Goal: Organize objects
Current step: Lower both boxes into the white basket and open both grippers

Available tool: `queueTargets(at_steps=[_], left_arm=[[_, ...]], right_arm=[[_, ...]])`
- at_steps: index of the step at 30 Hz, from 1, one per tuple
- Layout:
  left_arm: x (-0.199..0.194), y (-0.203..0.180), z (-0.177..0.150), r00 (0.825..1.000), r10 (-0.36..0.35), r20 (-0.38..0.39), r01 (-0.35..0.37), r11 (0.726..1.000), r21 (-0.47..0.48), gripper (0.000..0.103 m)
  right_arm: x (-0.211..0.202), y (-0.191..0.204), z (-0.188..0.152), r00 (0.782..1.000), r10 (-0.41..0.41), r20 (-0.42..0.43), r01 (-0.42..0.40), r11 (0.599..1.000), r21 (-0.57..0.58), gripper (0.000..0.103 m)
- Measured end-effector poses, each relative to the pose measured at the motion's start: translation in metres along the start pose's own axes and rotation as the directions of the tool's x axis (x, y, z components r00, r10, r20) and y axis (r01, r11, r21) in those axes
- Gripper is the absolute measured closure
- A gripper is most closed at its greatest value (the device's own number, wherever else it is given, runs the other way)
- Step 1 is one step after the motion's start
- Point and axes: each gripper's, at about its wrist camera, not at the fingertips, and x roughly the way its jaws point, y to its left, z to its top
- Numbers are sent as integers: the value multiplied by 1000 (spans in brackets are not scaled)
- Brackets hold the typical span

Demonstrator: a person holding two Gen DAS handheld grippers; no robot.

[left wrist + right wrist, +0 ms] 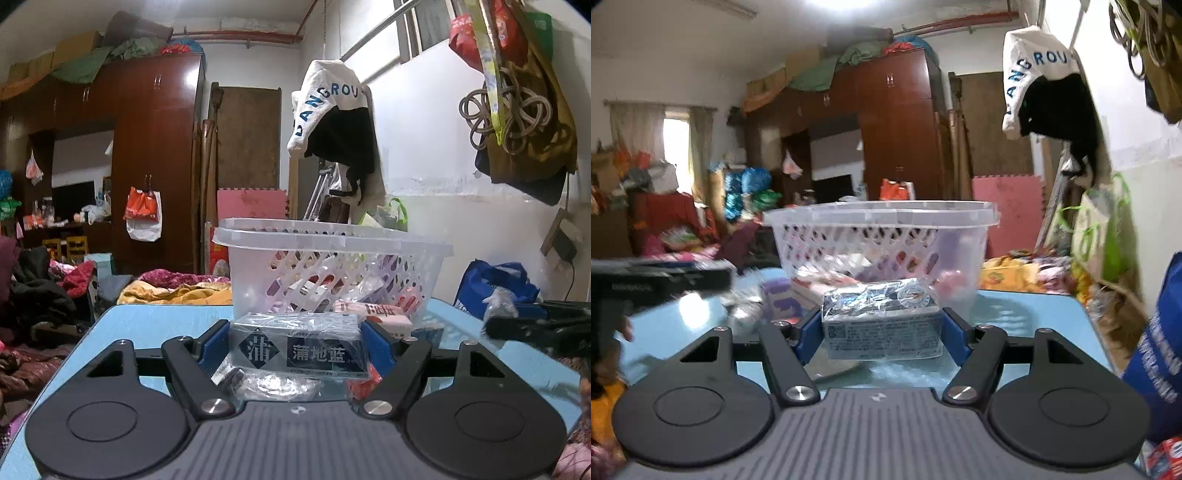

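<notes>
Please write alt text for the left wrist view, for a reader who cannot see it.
The left gripper holds a plastic-wrapped dark box between its blue fingers, above a light blue table. Behind it stands a clear plastic basket containing packets.

Both wrist cameras sit low over the light-blue table (147,317), facing almost level toward the far translucent perforated plastic basket (332,266), which stands near. The left view looks from the basket's left, the right view from its right; both share basket (882,236) and the dark red-brown wooden wardrobe (147,147) beyond.
</notes>
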Motion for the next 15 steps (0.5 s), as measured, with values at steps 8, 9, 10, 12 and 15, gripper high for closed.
queueTargets(at_steps=[8, 9, 10, 12, 15], left_arm=[[20, 6, 71, 1000, -12, -5, 12, 999, -34, 24], [31, 4, 84, 1000, -12, -24, 12, 1000, -23, 24], [45, 2, 97, 999, -7, -42, 6, 1000, -25, 24], [69, -1, 113, 997, 18, -74, -19, 1000, -12, 24], [110, 1, 125, 988, 40, -149, -45, 999, -27, 24]], right_arm=[[21, 2, 79, 997, 72, 10, -72, 996, -54, 33], [29, 2, 87, 996, 85, 5, -85, 995, -57, 33], [41, 4, 98, 997, 80, 5, -80, 993, -87, 33], [66, 9, 111, 1000, 14, 0, -14, 988, -151, 33], [108, 10, 121, 998, -20, -64, 9, 985, -171, 33]])
